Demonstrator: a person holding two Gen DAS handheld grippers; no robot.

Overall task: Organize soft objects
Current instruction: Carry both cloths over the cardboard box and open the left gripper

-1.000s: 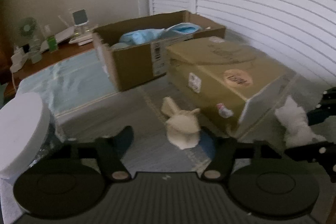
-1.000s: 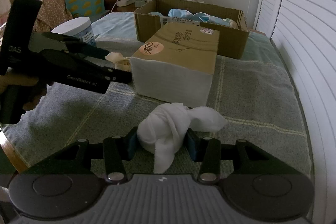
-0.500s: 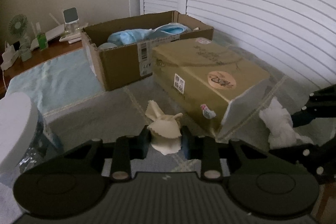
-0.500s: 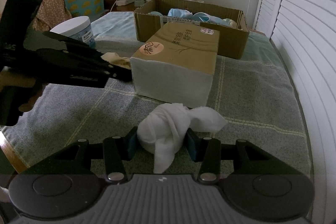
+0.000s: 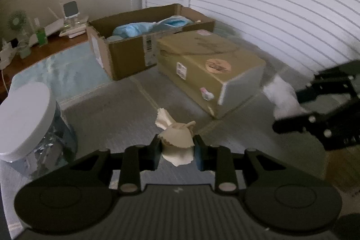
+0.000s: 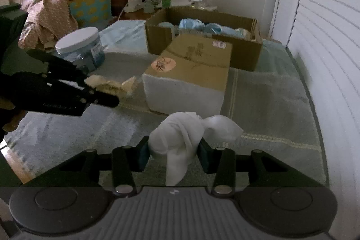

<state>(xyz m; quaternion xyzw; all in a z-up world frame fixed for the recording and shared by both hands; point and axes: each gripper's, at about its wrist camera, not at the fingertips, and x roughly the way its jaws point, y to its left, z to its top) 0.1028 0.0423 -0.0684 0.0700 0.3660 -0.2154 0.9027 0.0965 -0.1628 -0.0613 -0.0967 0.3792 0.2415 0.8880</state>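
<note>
A crumpled cream cloth (image 5: 177, 141) is pinched between the pads of my left gripper (image 5: 176, 147), just above the grey-green blanket (image 5: 117, 118). My right gripper (image 6: 173, 152) is shut on a bunched white cloth (image 6: 180, 134), and its jaws are closing tighter on it. A tail of that cloth hangs below the fingers. In the right wrist view, the left gripper (image 6: 101, 90) is at the left with the cream cloth (image 6: 110, 86) in it. The left wrist view has the right gripper (image 5: 288, 111) with the white cloth (image 5: 281, 96) at the right edge.
An open cardboard box (image 5: 126, 60) with blue soft items (image 5: 132, 28) stands at the back. A brown-topped tissue pack (image 6: 186, 82) lies in front of it. At the left stands a white-lidded jar (image 6: 78, 48). White slatted shutters (image 6: 326, 60) line the right side.
My left gripper has shut on the cream cloth and raised it a little off the blanket. The right gripper still holds the white cloth in the same place.
</note>
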